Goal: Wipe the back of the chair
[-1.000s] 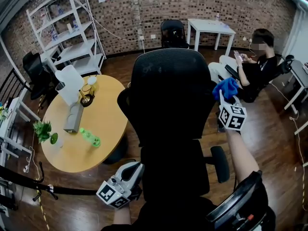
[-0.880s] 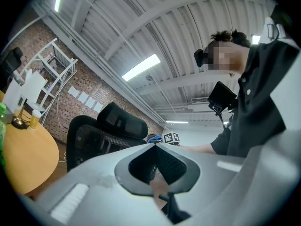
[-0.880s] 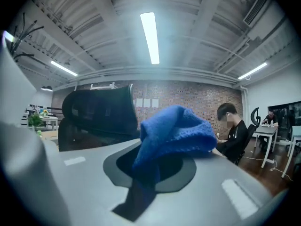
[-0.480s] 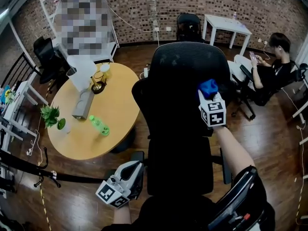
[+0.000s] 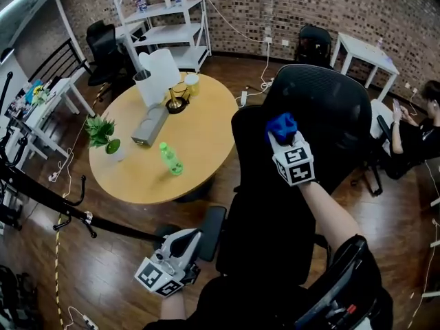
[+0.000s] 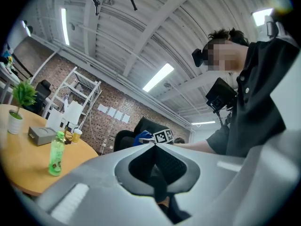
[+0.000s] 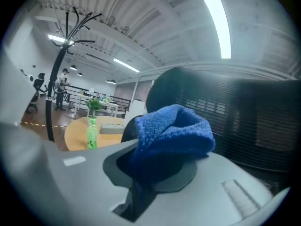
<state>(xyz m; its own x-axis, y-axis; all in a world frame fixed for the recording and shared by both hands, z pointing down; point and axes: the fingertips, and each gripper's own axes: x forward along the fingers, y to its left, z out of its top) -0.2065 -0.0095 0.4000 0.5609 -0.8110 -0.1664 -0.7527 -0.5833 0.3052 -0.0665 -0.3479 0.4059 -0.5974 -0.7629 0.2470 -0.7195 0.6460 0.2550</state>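
A black mesh office chair [image 5: 330,108] stands in front of me with its back [image 7: 244,112] toward me. My right gripper [image 5: 282,135] is shut on a bunched blue cloth [image 5: 281,123] and holds it at the left part of the chair back, near the top. In the right gripper view the cloth [image 7: 174,128] fills the jaws, right beside the mesh. My left gripper [image 5: 194,238] hangs low by the chair's left armrest, jaws shut with nothing in them. The left gripper view looks up past its shut tips [image 6: 154,144] to the cloth [image 6: 140,136] and the chair [image 6: 123,138].
A round wooden table [image 5: 206,126] left of the chair carries a green bottle [image 5: 169,158], a potted plant [image 5: 103,132], a grey box [image 5: 150,125] and a white jug. A black coat stand [image 5: 75,215] leans at lower left. A person [image 5: 421,119] sits at far right.
My right gripper has carried the blue cloth leftward, from beyond the chair back's right edge to its left part. The head view has swung left. The left gripper has stayed put.
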